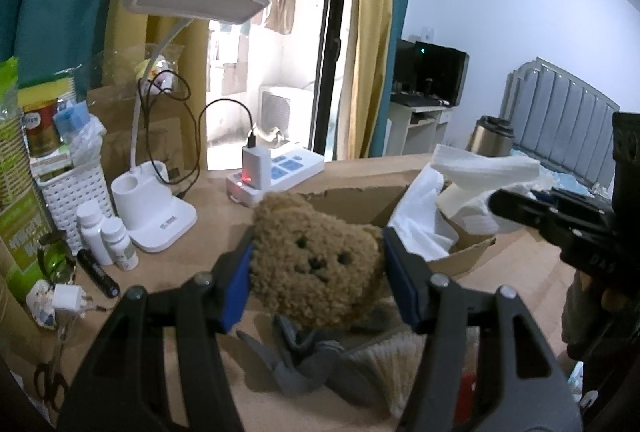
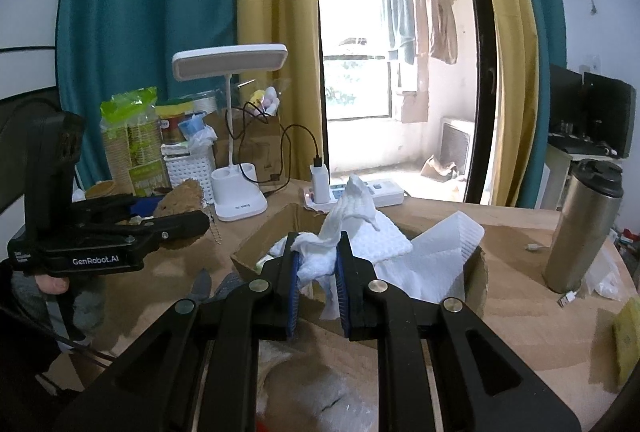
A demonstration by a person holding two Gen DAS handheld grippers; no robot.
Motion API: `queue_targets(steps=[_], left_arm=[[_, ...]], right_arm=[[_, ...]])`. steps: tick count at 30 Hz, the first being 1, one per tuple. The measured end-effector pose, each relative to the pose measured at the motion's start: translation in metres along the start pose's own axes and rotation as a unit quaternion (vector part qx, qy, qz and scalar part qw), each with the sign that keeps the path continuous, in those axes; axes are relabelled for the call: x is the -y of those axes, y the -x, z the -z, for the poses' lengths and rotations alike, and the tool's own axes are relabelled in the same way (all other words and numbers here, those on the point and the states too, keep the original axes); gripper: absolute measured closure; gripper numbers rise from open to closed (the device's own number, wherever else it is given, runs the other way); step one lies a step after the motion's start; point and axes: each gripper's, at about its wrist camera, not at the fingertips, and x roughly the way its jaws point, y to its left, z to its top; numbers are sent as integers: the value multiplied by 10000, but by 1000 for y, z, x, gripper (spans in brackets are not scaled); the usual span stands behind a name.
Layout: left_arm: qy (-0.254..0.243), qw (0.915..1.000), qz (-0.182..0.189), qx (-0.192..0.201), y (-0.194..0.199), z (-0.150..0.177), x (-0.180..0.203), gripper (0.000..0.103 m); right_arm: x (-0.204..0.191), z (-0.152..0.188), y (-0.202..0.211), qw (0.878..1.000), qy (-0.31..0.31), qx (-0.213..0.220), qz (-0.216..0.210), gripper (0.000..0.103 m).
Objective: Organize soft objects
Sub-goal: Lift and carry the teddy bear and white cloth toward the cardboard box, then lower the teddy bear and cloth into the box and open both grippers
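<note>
My left gripper (image 1: 318, 264) is shut on a brown teddy bear (image 1: 316, 260), holding its head above the table just left of the cardboard box (image 1: 356, 200). The bear also shows in the right wrist view (image 2: 178, 198) in the left gripper (image 2: 172, 220). My right gripper (image 2: 317, 264) is shut on a white cloth (image 2: 348, 216) and holds it over the cardboard box (image 2: 256, 244). In the left wrist view the right gripper (image 1: 520, 208) holds that cloth (image 1: 480, 172) over the box. White cloths (image 2: 436, 252) lie in the box. Grey fabric (image 1: 312, 356) lies below the bear.
A white desk lamp (image 1: 160, 208), a power strip (image 1: 276, 172) with a charger, two white bottles (image 1: 104, 236), a white basket (image 1: 76, 192) and scissors (image 1: 50, 384) crowd the table's left. A steel tumbler (image 2: 584, 228) stands at the right. Bubble wrap (image 2: 320, 392) lies near the front.
</note>
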Motion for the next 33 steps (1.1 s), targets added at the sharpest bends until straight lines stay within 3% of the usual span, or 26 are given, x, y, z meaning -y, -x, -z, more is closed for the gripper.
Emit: queue_targets(steps=[7, 23, 33], left_arm=[[-265, 9996, 82, -46, -24, -12, 4, 41], [-190, 9993, 191, -268, -78, -25, -2, 41], [-191, 9972, 252, -679, -114, -12, -2, 32]], right_arm=[[5, -6, -27, 9999, 76, -118, -42, 86], [20, -18, -82, 9986, 86, -439, -268, 86], [37, -5, -119, 9938, -476, -826, -568, 83]])
